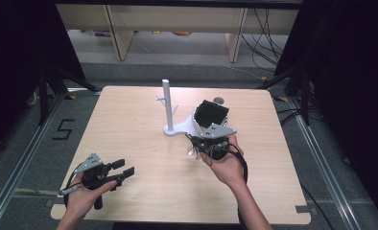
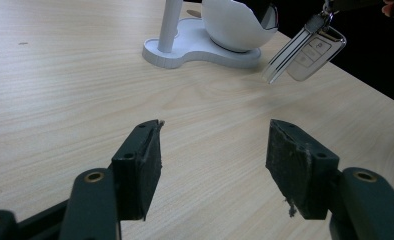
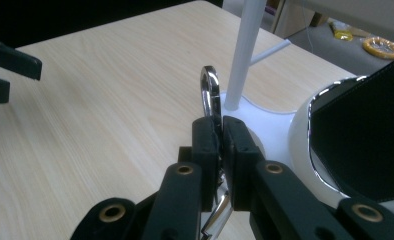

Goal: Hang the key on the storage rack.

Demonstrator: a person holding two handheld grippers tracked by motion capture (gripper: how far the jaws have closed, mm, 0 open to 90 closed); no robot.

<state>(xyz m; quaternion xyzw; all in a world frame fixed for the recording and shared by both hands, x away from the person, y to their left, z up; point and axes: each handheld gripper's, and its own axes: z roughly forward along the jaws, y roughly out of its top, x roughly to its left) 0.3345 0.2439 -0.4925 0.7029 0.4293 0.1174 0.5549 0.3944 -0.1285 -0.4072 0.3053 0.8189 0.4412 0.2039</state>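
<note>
At frame centre, the right tongs are clamped on the key ring, best hooked level over the stand peg; left tongs are held apart.

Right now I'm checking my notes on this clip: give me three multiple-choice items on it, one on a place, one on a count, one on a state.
1. Where does the white stand sit?
A. mid-table, toward the far edge
B. near left corner
C. on the floor

2. How many prongs branch from the stand's pole?
A. none
B. two
C. five

3. What is the right tool doing?
A. open over the table
B. shut on the key ring
C. gripping the pole

Answers:
1 A, the high view places it there.
2 B, one prong on each side.
3 B, its jaws pinch the ring and the car key dangles.
</note>
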